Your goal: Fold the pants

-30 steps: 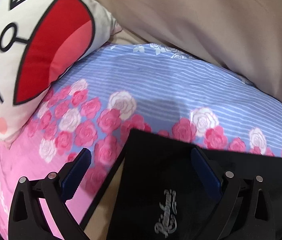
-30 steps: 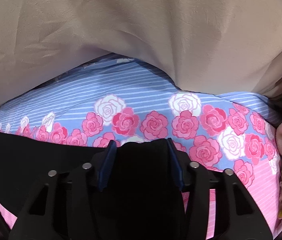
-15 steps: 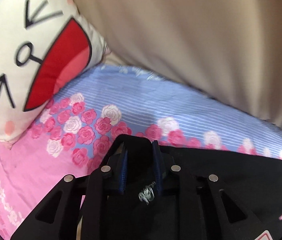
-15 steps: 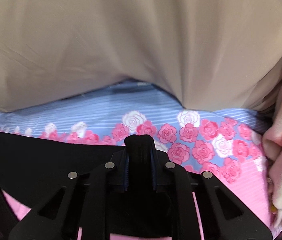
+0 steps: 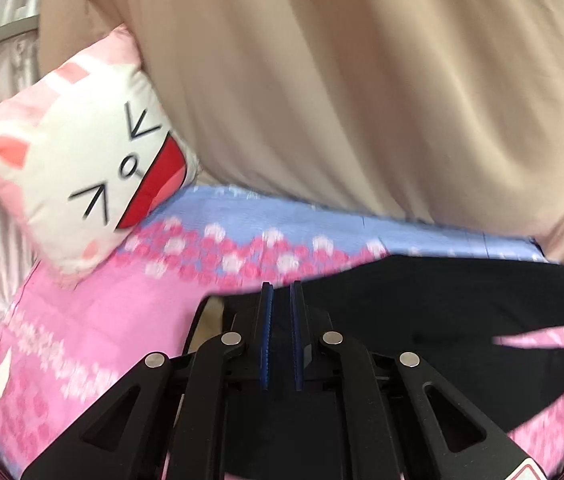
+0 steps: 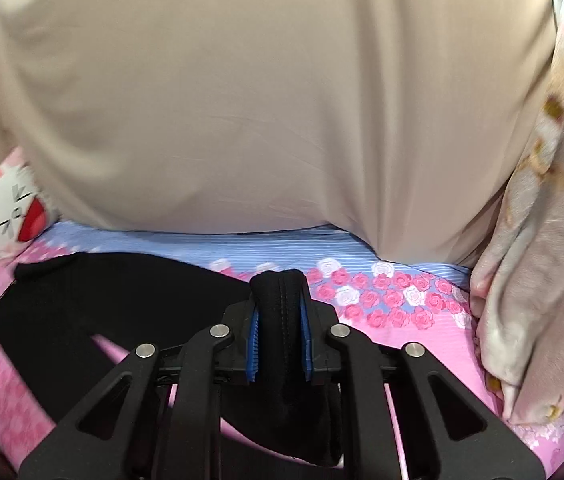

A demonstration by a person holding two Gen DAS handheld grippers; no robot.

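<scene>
Now | 2 tongs: left gripper (image 5: pixel 280 300) just clamped onto soft black fabric pants (image 5: pixel 442 312); right gripper (image 6: pixel 278 300) pinches a bunched edge | pants lifted off the pink rose-print bedsheet (image 6: pixel 394 300), were flat | fold underway

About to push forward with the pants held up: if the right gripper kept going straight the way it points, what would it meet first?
Probably the flowered bedsheet just past the right gripper, which is shut on the black pants; the beige bedding rises behind it. Depth is unclear.
</scene>
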